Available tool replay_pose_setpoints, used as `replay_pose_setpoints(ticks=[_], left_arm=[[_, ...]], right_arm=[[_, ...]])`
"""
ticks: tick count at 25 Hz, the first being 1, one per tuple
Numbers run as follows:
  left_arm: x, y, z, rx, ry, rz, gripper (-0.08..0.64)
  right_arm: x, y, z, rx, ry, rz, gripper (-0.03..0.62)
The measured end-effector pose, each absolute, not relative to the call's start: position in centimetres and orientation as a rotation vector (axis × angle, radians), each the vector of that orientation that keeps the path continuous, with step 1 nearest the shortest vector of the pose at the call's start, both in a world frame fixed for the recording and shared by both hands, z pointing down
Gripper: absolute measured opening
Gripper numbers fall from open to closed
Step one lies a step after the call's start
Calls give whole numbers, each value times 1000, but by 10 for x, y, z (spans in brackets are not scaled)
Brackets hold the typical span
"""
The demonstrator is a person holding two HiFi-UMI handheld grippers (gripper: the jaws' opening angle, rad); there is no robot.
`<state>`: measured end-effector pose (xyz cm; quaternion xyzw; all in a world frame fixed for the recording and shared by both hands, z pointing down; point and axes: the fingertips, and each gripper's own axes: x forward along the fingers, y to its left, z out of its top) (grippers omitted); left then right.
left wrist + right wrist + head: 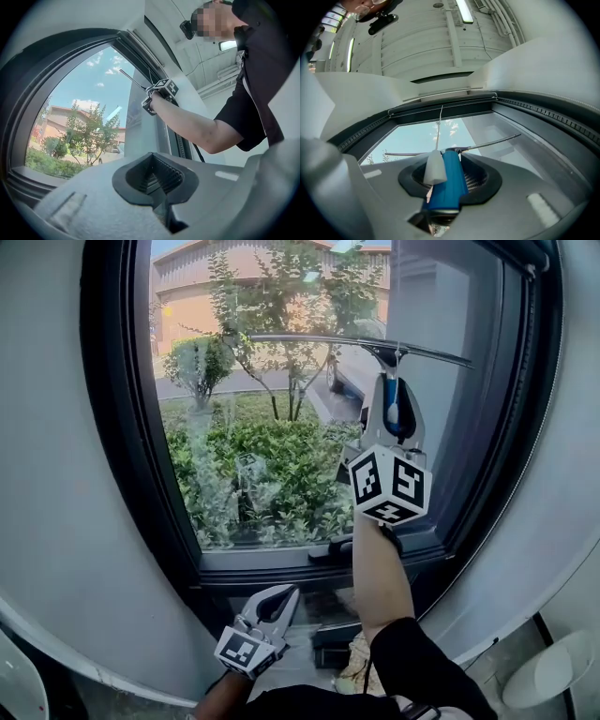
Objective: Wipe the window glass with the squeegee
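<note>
The squeegee [361,341] is clamped by its blue handle [445,183] in the right tongs [394,407], which are raised against the window glass [262,427]. Its long thin blade lies across the pane just above those tongs, close to level and slightly lower at its right end. A small white tag [435,168] on a string hangs beside the handle. The left tongs [277,601] are held well below the right tongs, under the sill [272,557], and are clenched on nothing.

The squeegee is judged light, stiff in handle and bar, with an edge that presumably gives a little. The handle looks smooth and might turn in a loose hold. The mid-handle hold already taken is judged sound, since pressure can be spread evenly along the blade from there. The glass is hard, slick and breakable, so a firm but unforced press is called for.

The pane is bounded by a dark window frame [117,427], which comes close to the blade's right end, and pale wall [56,474] is seen around it. Shrubs [272,474] and a building [187,287] are seen beyond the glass. Whether the blade touches the pane cannot be told.
</note>
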<state>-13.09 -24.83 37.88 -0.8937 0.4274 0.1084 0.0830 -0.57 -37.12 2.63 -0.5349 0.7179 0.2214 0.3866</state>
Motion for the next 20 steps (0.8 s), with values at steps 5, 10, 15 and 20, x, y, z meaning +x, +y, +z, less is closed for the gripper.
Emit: replay_pose_setpoints(ticks=[5, 10, 15, 20], left_arm=[[-131, -246, 377, -2680, 1281, 320, 2], [-133, -244, 380, -2675, 1273, 311, 2], [-129, -242, 376, -2686, 1271, 303, 2], [-123, -238, 380, -2706, 1257, 308, 2]], right_arm=[[-6, -371, 31, -1369, 1832, 551, 132], [-4, -370, 38, -1385, 1842, 547, 132], [-5, -370, 47, -1392, 1853, 536, 132], [-4, -369, 56, -1401, 1860, 517, 132]])
